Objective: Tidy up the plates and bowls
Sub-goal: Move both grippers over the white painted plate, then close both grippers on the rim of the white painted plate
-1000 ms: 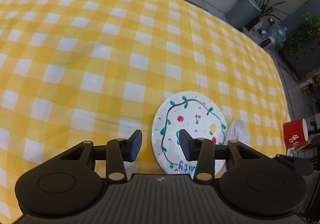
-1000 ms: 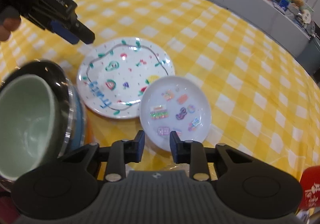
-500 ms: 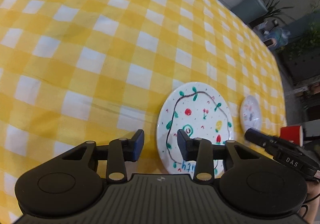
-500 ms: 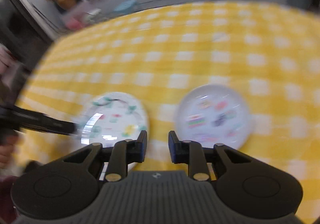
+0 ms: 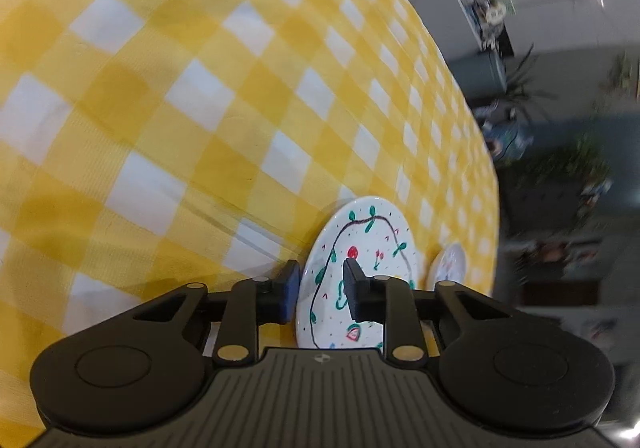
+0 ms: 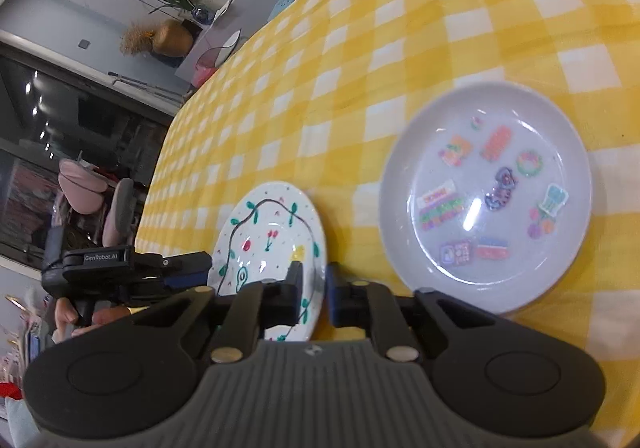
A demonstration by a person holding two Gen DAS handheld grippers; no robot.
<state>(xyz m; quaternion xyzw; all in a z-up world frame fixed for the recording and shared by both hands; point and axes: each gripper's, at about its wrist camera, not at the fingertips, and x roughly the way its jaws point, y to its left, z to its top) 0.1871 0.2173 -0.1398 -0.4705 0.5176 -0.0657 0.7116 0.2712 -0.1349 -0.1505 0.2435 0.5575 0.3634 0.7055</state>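
Left wrist view: your left tongs point(image 5: 318, 290) straddle the near rim of the hand-painted plate point(image 5: 360, 248), a white dish ringed with a dark vine line, green leaves and small red fruits. One finger sits outside the rim over the yellow-and-white checked cloth point(image 5: 200, 107) that covers the counter, the other over the painted face. The jaws have just been closing with the rim between them, yet a gap remains and the pads do not clearly press on the plate. Beyond the painted plate, near the counter's far edge, the small sticker plate point(image 5: 450, 266) peeks out.

Right wrist view: your right tongs point(image 6: 314, 294) are drawn in narrow, and have just been closing, at the painted plate's point(image 6: 272, 232) near right edge. One finger overlaps the plate and the other lies over the cloth point(image 6: 400, 27) beside it. You cannot tell from here whether the rim is pinched. The sticker plate point(image 6: 486, 191), pale with colourful stickers across its well, lies flat on the cloth just right of the painted one. At left, your left tongs point(image 6: 188, 268) reach the painted plate's opposite edge, a hand point(image 6: 80, 318) gripping the handle.
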